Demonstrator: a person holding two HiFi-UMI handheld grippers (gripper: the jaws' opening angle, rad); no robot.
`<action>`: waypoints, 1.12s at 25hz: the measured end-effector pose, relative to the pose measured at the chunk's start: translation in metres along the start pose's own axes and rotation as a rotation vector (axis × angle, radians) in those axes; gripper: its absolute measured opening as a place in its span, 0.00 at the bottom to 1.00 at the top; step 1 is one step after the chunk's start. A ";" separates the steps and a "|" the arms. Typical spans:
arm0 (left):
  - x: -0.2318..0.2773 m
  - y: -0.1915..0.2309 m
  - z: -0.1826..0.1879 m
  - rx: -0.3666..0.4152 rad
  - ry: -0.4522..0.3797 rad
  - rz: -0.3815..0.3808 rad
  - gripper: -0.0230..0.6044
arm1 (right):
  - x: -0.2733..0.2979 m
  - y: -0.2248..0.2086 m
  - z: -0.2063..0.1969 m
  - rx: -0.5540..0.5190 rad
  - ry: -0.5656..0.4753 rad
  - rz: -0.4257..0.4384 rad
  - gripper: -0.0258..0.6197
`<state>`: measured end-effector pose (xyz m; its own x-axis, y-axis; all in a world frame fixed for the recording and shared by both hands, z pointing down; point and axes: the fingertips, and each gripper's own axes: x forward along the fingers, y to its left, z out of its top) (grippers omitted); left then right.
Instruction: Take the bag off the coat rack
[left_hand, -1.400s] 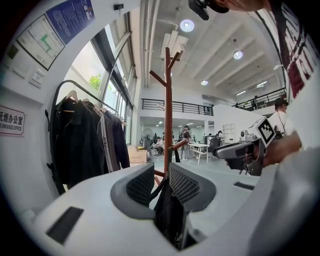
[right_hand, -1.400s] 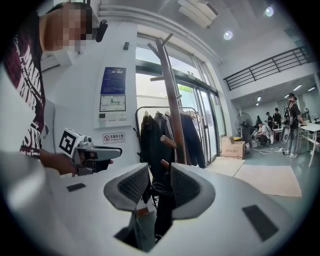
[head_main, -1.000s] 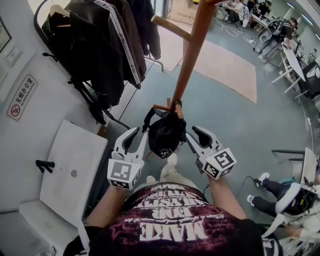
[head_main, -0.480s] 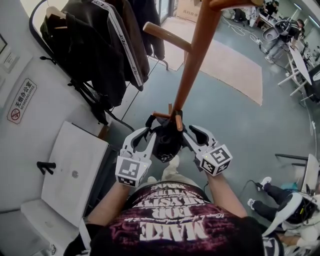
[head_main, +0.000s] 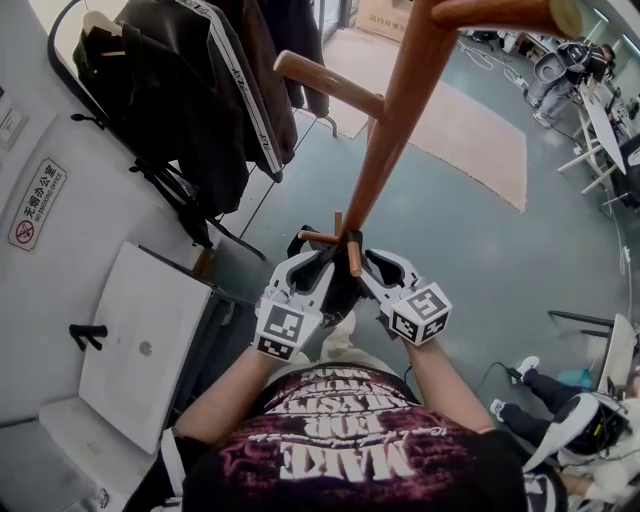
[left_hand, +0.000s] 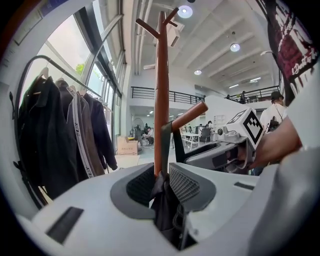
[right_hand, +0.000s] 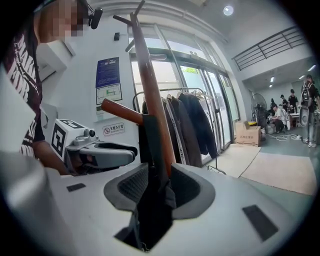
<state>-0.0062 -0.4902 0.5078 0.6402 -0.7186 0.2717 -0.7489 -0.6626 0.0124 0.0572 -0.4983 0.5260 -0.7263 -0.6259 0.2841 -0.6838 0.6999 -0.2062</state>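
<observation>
Both my left gripper (head_main: 316, 264) and right gripper (head_main: 374, 264) pinch the bag (head_main: 334, 291) near its strap; it seems soft and light.

The coat rack (head_main: 385, 150) is smooth wood, reddish brown with a soft sheen on pole and pegs. The left gripper (head_main: 312, 265) and right gripper (head_main: 375, 268) have pale grey plastic shells, smooth and matt, with dark, finely ribbed pads (left_hand: 185, 185). The bag (left_hand: 162, 205) pinched between them is black matt cloth, limp and creased. The jackets (head_main: 200, 90) are dark cloth. The floor (head_main: 470, 250) is smooth grey-blue with a dull shine; the rug (head_main: 470, 140) looks matt beige.
</observation>
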 end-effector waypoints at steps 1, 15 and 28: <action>0.005 -0.001 -0.001 0.002 0.004 -0.004 0.17 | 0.002 -0.001 0.000 0.001 0.002 0.003 0.27; 0.037 -0.003 -0.011 0.063 0.006 0.027 0.10 | 0.024 0.000 -0.005 -0.032 0.022 0.017 0.13; 0.020 0.003 -0.003 -0.091 0.017 0.018 0.05 | 0.007 0.005 -0.001 -0.001 0.043 0.011 0.05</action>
<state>0.0041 -0.5055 0.5163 0.6244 -0.7257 0.2890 -0.7729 -0.6274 0.0945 0.0491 -0.4985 0.5281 -0.7300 -0.6030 0.3217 -0.6758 0.7070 -0.2083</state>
